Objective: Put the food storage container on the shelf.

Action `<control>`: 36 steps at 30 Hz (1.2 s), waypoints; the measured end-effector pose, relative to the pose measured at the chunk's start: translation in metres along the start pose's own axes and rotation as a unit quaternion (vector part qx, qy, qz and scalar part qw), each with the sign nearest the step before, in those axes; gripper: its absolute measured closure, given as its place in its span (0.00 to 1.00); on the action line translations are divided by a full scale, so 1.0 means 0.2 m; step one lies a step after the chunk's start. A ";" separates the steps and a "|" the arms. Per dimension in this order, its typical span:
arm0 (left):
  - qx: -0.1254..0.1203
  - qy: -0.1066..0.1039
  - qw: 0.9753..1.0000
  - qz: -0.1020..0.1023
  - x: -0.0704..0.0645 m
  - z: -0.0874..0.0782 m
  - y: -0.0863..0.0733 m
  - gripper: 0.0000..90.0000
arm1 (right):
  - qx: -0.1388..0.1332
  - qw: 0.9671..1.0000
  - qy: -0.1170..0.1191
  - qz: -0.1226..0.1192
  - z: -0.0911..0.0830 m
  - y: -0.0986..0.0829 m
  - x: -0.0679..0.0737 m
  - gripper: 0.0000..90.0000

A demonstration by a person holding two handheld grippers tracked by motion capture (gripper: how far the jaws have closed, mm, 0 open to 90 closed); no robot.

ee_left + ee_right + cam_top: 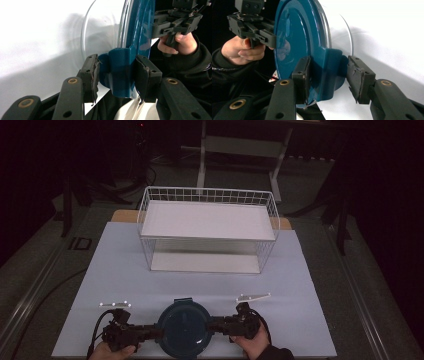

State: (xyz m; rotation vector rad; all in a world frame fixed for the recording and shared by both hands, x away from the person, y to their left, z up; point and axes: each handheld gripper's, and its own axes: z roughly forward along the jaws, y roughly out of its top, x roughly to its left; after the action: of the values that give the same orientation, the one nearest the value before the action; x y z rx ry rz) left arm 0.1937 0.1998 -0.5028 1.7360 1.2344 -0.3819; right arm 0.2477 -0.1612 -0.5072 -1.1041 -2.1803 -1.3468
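At the near edge of the bench:
- Lid: a round dark-blue lid [183, 329] with a clear centre pane, lying between the two grippers, close to the bench's front edge. A small tab sticks out at its far rim.
- Left gripper [150, 333]: held in the person's left hand [113, 351], reaching in from the lid's left. In the left gripper view its jaws stand on either side of a blue side clip [119, 72] of the lid; left pad touching it, right pad at or very near it. Partly open, closed down to the clip's width.
- Right gripper [214, 324]: held in the right hand [251, 343], dark sleeve behind, meeting the lid's right side. In the right gripper view its jaws bracket the opposite blue clip [329, 72]; left pad against it, right pad just beside it with a thin gap showing. Whether it truly clamps, cannot tell.
- Cables: a black cable trails from the left gripper off the bench's front.

Mid bench:
- Bench [120, 270]: pale bluish-white top.

Far end:
- Basket: a white wire basket [207, 230] with a flat white panel across its upper level, standing well apart from the lid.
- Beyond: a white frame stand [240, 147] on a dark floor.
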 end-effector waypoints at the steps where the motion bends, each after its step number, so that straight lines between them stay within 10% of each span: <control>1: 0.002 0.002 1.000 0.004 -0.01 0.00 0.00 0.63 | 0.000 1.000 0.000 0.002 0.00 0.00 0.00 0.61; 36: -0.063 -0.016 0.993 0.097 -0.07 0.13 0.40 0.63 | -0.072 0.996 -0.036 -0.030 -0.24 0.24 -0.08 0.62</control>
State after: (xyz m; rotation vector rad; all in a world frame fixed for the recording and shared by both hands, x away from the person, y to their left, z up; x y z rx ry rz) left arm 0.2630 0.1660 -0.4660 1.7160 1.0340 -0.2124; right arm 0.2895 -0.1981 -0.4664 -1.1637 -2.2131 -1.5349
